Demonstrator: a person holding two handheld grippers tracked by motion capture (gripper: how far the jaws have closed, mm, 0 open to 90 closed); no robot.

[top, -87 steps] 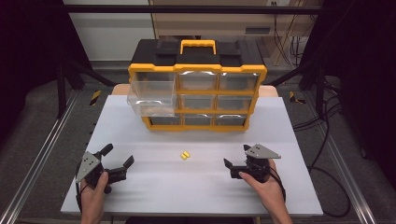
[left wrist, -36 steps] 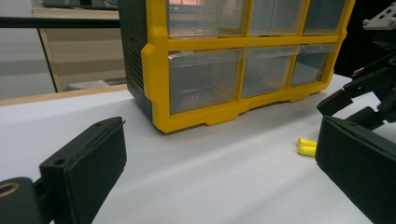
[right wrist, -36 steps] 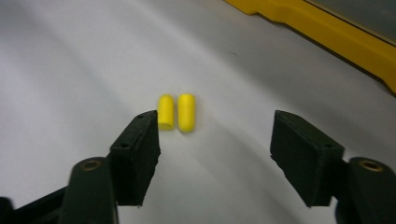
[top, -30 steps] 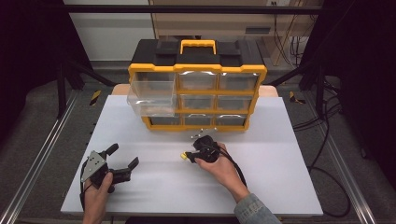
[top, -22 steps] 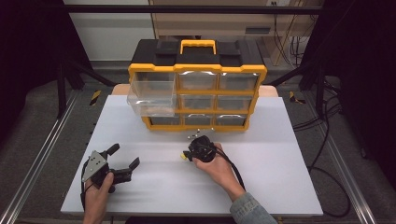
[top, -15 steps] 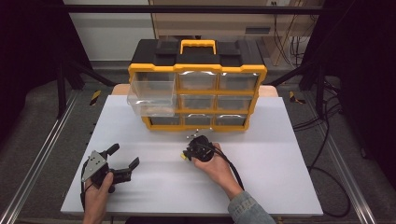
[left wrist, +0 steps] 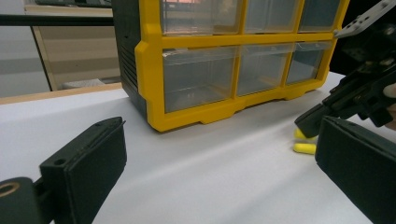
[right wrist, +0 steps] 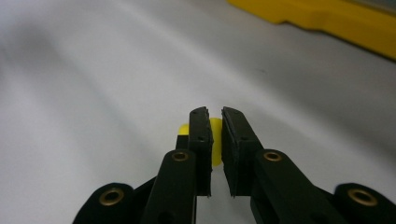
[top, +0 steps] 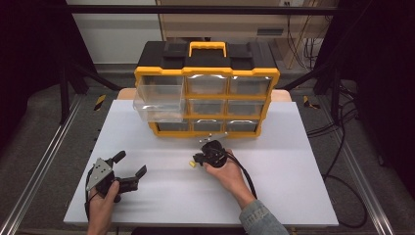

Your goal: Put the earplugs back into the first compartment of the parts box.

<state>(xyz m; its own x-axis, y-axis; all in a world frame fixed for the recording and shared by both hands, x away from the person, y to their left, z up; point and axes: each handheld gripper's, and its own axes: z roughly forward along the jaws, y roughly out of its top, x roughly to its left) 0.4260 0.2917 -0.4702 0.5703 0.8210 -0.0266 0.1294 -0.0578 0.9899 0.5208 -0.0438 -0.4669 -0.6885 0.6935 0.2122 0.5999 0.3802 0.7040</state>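
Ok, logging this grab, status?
Right hand-held gripper just closed, shut on yellow piece. Left hand-held gripper open, holding nothing. Second yellow piece beside it on table.

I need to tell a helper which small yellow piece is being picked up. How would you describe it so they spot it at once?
Start at the yellow and black drawer organizer at the back of the white table. Just in front of its bottom row, the right tool is shut on a small yellow piece. A second yellow piece lies free on the table beside it; the one meant sits between the jaws.
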